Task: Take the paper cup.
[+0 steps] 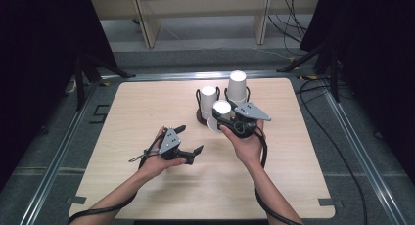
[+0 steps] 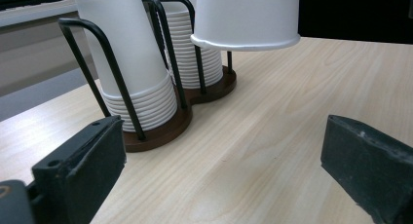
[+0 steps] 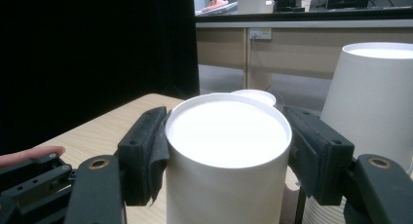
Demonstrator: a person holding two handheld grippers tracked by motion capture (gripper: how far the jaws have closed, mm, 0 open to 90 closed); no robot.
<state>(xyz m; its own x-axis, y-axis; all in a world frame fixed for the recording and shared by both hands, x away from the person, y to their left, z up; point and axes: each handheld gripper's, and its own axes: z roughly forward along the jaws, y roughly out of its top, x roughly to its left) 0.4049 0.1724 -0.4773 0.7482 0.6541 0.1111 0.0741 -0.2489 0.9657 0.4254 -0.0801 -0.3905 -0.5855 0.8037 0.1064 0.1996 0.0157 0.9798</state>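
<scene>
— Two stacks of white paper cups sit upside down in a dark wire holder (image 1: 201,116) past the middle of the desk (image 1: 147,102): a shorter stack (image 1: 209,95) at about ten o'clock from the right gripper (image 1: 230,118), a taller stack (image 1: 237,86) at its twelve o'clock.

— And the single cup (image 1: 219,115)?

— It is upside down too, clamped between the right gripper's jaws, one pad pressed on each side of its wall. The right gripper view shows its flat base (image 3: 228,132) facing up between the pads. From the left gripper view, its rim (image 2: 246,41) hangs clear above the desk, at about one o'clock from the near stack (image 2: 134,63).

— Is it touching the holder?

— I cannot tell; from above it sits just beside the holder's near edge.

— What about the left gripper (image 1: 190,142)?

— Its jaws stand wide apart with nothing between them, above bare desk at about eight o'clock from the held cup, pointing toward the holder.
</scene>
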